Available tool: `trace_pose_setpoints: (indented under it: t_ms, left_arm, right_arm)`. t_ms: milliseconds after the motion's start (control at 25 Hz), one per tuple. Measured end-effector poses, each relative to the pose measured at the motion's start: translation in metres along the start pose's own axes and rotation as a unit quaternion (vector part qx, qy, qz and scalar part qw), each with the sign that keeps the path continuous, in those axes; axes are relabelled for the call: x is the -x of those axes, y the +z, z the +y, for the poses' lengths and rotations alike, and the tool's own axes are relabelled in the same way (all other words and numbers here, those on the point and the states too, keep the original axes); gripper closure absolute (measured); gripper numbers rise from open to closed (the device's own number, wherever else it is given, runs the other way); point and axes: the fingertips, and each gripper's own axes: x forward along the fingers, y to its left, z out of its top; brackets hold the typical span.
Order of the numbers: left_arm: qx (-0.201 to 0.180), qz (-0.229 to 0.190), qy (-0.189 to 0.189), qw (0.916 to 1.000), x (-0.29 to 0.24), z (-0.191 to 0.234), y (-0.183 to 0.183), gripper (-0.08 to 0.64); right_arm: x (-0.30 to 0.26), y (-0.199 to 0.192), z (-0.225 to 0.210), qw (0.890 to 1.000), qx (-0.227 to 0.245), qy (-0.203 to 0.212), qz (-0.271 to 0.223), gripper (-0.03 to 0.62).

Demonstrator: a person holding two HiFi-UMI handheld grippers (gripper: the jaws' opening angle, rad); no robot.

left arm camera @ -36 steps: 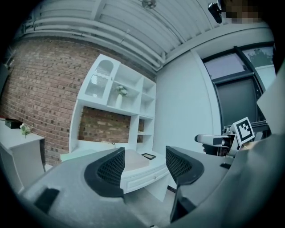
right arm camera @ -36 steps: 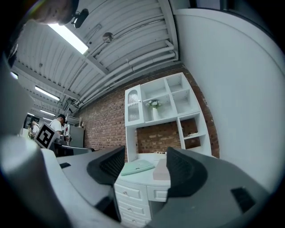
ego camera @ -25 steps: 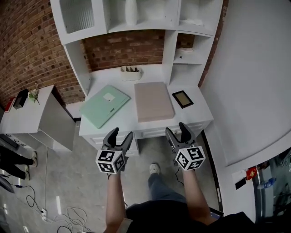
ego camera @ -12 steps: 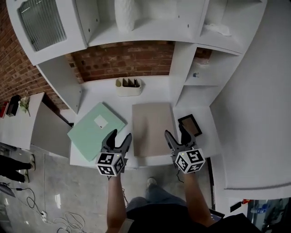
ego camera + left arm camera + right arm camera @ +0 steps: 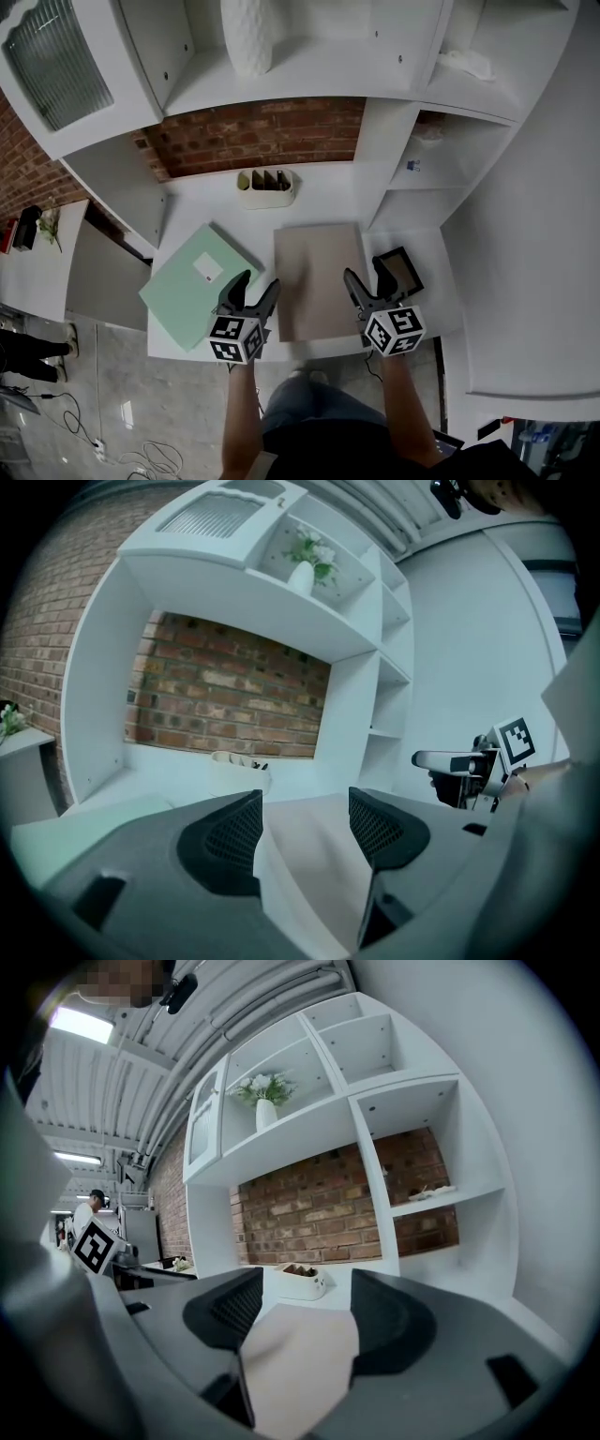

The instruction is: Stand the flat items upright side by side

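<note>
Both grippers carried forward, up the frame. A second ago the tips hung over floor, short of the desk front edge. Half a second ago they had just crossed it.

Now the left gripper is over the seam between green folder and beige board. The right gripper is between the board's right edge and the small dark frame.

Head camera closer too: desk and shelving loom larger, and the floor strip at the bottom has shrunk.

folder: mint green | board: beige | wall: red brick | desk: white
</note>
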Motion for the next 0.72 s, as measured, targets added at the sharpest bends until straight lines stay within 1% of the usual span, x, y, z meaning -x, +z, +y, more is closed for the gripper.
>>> trace_pose_setpoints:
  t_ms: [160,240,320,400,560,720]
  left_arm:
    - [0.006,0.015,-0.004,0.9999,-0.013,0.008,0.001,0.301]
    - [0.007,0.030,-0.006,0.9995,-0.022,0.011,0.000,0.301]
    - [0.017,0.052,-0.007,0.9985,-0.033,0.014,-0.005,0.301]
    - [0.037,0.079,-0.009,0.9961,-0.043,0.016,-0.014,0.301]
    - [0.078,0.141,-0.006,0.9868,-0.059,0.020,-0.038,0.301]
    - [0.121,0.196,-0.008,0.9731,-0.072,0.022,-0.064,0.301]
  right_arm:
    - [-0.011,0.001,-0.008,1.000,-0.004,-0.010,0.013,0.321]
    - [-0.016,0.000,-0.013,1.000,-0.011,-0.015,0.023,0.321]
    - [-0.023,-0.005,-0.019,0.999,-0.018,-0.016,0.043,0.321]
    - [-0.030,-0.016,-0.025,0.997,-0.029,-0.014,0.074,0.321]
    - [-0.042,-0.046,-0.037,0.988,-0.056,-0.009,0.142,0.321]
    - [-0.048,-0.081,-0.047,0.974,-0.084,-0.007,0.209,0.321]
